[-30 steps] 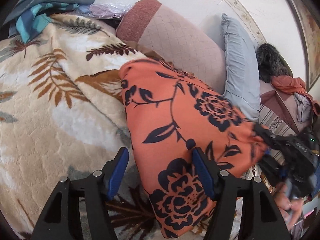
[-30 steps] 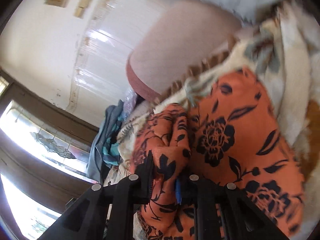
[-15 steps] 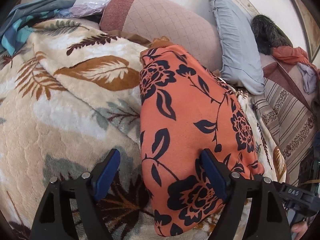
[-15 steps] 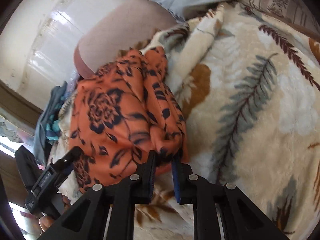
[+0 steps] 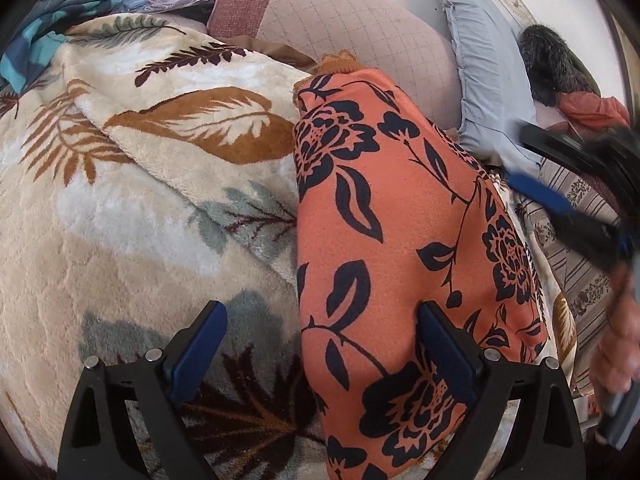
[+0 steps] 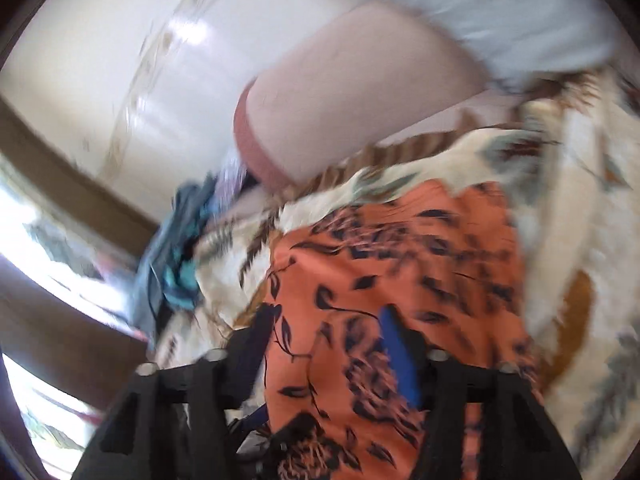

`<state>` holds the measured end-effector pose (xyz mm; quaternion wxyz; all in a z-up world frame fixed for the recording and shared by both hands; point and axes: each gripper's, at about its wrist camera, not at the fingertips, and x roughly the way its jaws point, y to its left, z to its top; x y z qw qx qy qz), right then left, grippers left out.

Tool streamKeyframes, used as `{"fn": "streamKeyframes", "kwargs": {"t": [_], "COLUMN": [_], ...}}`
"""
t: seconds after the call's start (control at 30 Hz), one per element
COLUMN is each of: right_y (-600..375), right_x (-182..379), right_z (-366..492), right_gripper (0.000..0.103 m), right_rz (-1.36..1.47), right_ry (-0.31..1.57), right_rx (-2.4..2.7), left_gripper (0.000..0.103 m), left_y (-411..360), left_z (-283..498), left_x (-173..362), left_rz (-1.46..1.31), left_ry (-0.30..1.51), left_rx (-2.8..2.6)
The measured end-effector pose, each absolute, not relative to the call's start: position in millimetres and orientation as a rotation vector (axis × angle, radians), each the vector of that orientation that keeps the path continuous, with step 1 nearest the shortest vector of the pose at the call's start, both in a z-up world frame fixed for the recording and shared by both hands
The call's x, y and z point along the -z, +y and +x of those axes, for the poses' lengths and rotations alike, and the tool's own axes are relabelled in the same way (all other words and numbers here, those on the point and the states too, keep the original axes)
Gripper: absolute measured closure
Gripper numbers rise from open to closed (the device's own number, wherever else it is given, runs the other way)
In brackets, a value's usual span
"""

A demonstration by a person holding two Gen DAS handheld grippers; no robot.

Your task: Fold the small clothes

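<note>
The left gripper (image 5: 320,356) hung over the near end of the orange floral garment (image 5: 400,240), jaws opening wide and pressing on nothing — the cloth's left edge ran between them. The garment lay folded on the leaf-print blanket (image 5: 140,200), long axis running away toward the pink pillow (image 5: 360,28). The right gripper (image 6: 328,344) was opening too, cloth between its jaws but apparently not pinched — the left seemed nearer the hem.
</note>
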<state>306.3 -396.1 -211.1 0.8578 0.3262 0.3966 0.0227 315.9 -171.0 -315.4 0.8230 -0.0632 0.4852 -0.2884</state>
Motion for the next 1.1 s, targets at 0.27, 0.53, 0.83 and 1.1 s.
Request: {"fn": "streamKeyframes", "kwargs": {"t": [0.27,0.53,0.83,1.1], "right_y": [-401.4,-439.7,-432.6,-435.5], "right_x": [298.6,304.5,248.1,293.4], "right_z": [380.0,311.7,286.9,252.5], "right_gripper": [0.103,0.103,0.096,0.102], "right_rz": [0.451,0.595,0.554,0.673], "right_ry": [1.098,0.952,0.841,0.861], "right_rx": [0.174,0.188,0.215,0.129], "left_gripper": [0.006,0.006,0.006,0.006], "left_y": [-174.0,-180.3,-182.5,-200.3], "left_z": [325.7,319.7,316.9,311.7], "left_x": [315.7,311.8,317.0,317.2], "left_rz": [-0.108,-0.057,0.015,0.054], "left_ry": [1.052,1.059,1.082,1.027], "left_rx": [0.66,0.688,0.673,0.658]}}
